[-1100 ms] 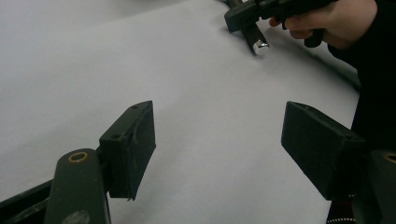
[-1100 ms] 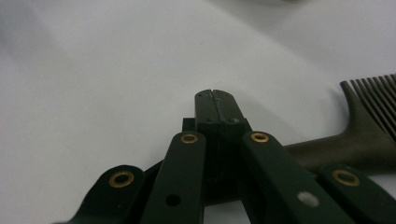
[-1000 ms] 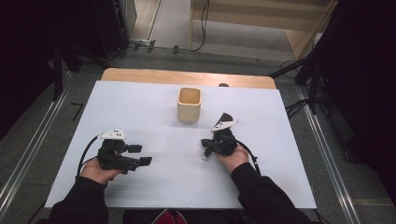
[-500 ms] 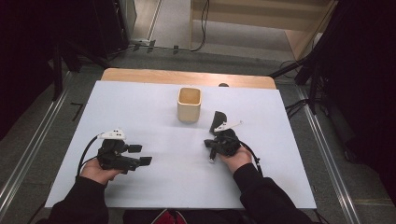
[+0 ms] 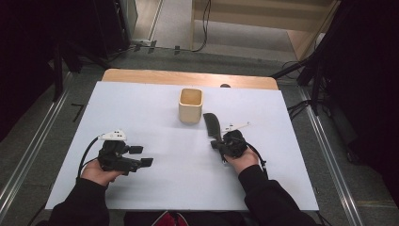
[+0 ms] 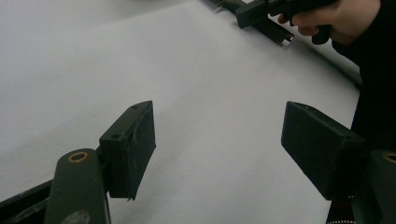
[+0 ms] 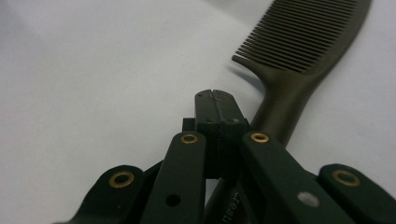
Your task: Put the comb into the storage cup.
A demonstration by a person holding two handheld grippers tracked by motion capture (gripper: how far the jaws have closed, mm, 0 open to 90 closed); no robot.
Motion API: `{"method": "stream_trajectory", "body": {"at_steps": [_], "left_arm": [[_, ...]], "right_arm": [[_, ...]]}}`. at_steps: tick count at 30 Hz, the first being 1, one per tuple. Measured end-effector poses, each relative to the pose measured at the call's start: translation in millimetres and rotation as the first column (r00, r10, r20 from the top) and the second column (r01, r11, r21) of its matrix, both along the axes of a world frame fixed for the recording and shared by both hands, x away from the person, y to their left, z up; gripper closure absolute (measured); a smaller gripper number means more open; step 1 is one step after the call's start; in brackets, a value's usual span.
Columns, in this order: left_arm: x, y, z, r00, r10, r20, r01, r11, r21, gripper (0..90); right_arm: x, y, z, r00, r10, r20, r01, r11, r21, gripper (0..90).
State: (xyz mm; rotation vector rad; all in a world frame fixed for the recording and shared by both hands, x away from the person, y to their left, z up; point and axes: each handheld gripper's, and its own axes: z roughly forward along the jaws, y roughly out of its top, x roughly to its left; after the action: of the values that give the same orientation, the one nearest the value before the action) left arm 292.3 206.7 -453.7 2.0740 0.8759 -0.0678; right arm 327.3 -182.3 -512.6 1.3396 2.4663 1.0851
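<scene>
A black comb (image 5: 211,125) lies low over the white table (image 5: 141,103), its toothed end pointing toward a wooden cup (image 5: 190,106). My right gripper (image 5: 217,141) is shut on the comb's handle. In the right gripper view the jaws (image 7: 215,100) meet at the tip, the handle runs out from under them and the comb's teeth (image 7: 299,42) are at the upper right. My left gripper (image 5: 142,156) rests at the near left of the table, open, with nothing between its pads (image 6: 133,149). Across the table, the right hand (image 6: 336,18) shows in the left gripper view.
The cup stands upright at the middle back of the table, just left of the comb's tip. A wooden strip (image 5: 188,77) borders the far edge. Cables and stands (image 5: 306,75) lie on the floor beyond.
The right hand has turned and shifted slightly, swinging the comb from pointing up and right to pointing away beside the cup. The left gripper has stayed still.
</scene>
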Motion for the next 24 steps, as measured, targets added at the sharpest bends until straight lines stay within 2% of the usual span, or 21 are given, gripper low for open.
{"method": "stream_trajectory", "body": {"at_steps": [13, 24], "left_arm": [[0.0, -0.1, -0.1, 1.0, 0.0, 0.0, 0.0, 1.0, 0.0, 26.6], [0.2, 0.1, -0.1, 1.0, -0.001, 0.0, 0.001, 1.0, 0.0, 26.5]], "right_arm": [[-1.5, -10.9, 0.9, 0.9999, -0.014, -0.002, 0.014, 0.9997, -0.018, 87.7], [1.8, -27.8, 1.3, 0.9982, -0.059, -0.009, 0.058, 0.998, -0.023, 87.6]]}}
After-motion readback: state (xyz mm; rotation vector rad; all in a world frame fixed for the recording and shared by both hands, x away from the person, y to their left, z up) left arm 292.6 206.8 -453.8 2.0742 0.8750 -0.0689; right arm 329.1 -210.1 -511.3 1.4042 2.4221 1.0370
